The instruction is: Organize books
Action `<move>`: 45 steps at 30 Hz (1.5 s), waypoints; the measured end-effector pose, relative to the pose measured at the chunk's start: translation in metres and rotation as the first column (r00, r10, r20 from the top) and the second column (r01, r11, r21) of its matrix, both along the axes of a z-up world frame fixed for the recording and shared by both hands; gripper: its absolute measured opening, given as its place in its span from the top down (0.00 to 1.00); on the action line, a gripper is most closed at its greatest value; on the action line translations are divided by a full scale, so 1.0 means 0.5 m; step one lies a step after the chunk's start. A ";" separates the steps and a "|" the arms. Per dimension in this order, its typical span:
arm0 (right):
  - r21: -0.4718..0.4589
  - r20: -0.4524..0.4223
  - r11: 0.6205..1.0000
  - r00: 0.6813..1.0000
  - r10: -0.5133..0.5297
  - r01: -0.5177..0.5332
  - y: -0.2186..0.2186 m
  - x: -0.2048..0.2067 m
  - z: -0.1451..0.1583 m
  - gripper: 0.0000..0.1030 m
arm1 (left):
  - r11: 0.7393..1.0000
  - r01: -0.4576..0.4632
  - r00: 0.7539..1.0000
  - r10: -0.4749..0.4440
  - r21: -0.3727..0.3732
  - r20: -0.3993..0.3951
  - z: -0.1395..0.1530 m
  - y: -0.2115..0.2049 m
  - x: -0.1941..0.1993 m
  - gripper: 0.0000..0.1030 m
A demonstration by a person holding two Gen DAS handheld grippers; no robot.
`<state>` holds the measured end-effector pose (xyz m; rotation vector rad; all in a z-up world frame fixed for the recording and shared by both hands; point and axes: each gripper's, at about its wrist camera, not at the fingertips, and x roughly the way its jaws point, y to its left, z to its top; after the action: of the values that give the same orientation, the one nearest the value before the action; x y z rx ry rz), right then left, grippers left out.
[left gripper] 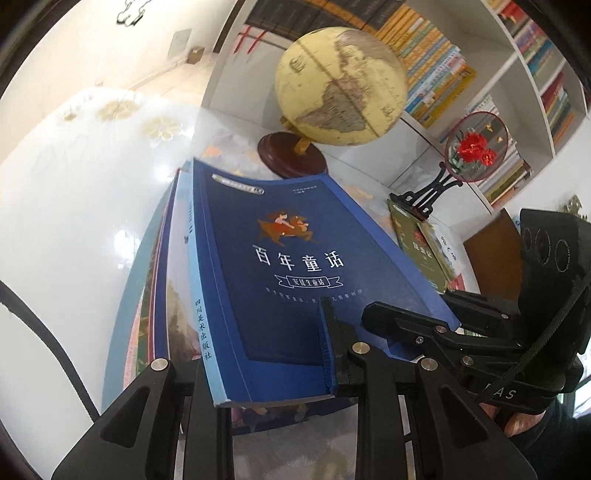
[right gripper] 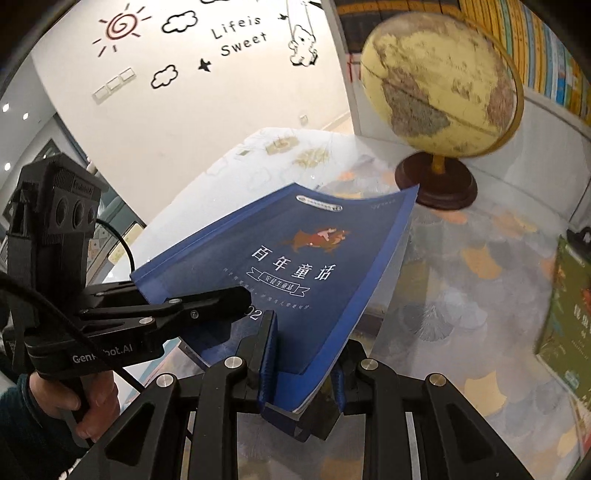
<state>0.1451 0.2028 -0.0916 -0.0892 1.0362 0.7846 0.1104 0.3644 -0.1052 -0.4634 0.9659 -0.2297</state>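
Two hand-held grippers [left gripper: 266, 369] [right gripper: 306, 373], one blue book [left gripper: 295, 266]

A white wall [right gripper: 207, 110] carries black and red decals: a spiral sun [right gripper: 120, 27], clouds, a star, a bear on a swing [right gripper: 303, 44] and the words "Life is Sweet", with a row of pale switch plates [right gripper: 112, 84] lower left. White shelving [left gripper: 517, 122] packed with upright colourful spines fills the corner behind a glossy table [right gripper: 461, 266], whose patterned cloth of grey and orange fan shapes lies under a clear cover. A yellowed globe [left gripper: 340, 85] on a dark wooden base stands on it beside a round red-flower fan ornament [left gripper: 476, 146] on a black stand, and small ceiling spotlights [right gripper: 14, 110] glow at the far left
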 end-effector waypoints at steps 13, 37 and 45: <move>0.041 -0.119 0.999 0.993 -0.024 0.029 -0.010 0.015 -0.051 0.76 | 0.996 -0.088 0.993 0.087 -0.010 -0.080 -0.032 0.025 -0.046 0.69; -0.082 -0.023 0.981 0.984 -0.179 0.177 -0.245 -0.103 0.052 0.52 | 0.969 -0.195 0.979 0.202 0.152 -0.034 0.087 -0.172 -0.195 0.70; -0.100 0.153 0.950 0.948 -0.279 0.296 -0.425 -0.217 0.186 0.51 | 0.986 -0.077 0.994 0.065 0.146 0.084 0.198 -0.387 -0.242 0.70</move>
<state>0.0365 -0.0095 0.0015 -0.0921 0.9397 0.4425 -0.0106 0.1709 -0.0064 -0.3481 0.8808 -0.1090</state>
